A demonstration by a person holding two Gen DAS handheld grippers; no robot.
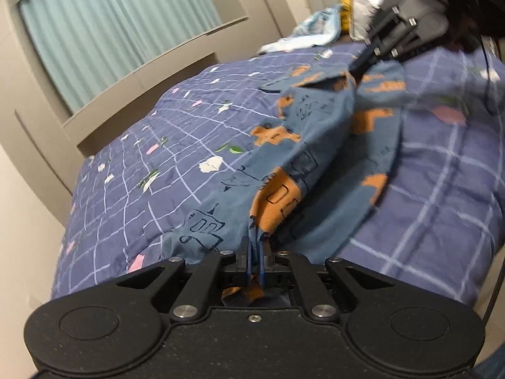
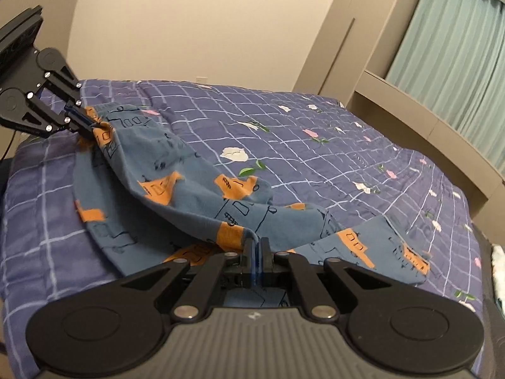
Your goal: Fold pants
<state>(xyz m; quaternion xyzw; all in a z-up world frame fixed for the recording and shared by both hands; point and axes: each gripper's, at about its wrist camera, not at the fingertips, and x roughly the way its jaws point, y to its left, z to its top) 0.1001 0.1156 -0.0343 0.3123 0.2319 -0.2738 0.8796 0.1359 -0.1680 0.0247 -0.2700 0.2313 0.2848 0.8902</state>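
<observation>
The pants (image 1: 318, 145) are blue with orange patches and dark line drawings. They hang stretched between my two grippers above the bed, with part resting on the quilt. My left gripper (image 1: 255, 246) is shut on one edge of the fabric. My right gripper (image 2: 256, 246) is shut on the other end of the pants (image 2: 195, 189). In the left wrist view the right gripper (image 1: 356, 69) shows at the upper right, pinching the cloth. In the right wrist view the left gripper (image 2: 90, 126) shows at the upper left, also pinching cloth.
A purple checked quilt (image 2: 331, 145) with flower prints covers the bed. A beige headboard and shelf (image 1: 104, 94) with teal curtains (image 1: 104, 25) run along one side. Light blue cloth (image 1: 318, 28) and a white bag (image 1: 372, 0) lie at the far end. A beige wall (image 2: 205, 22) stands behind.
</observation>
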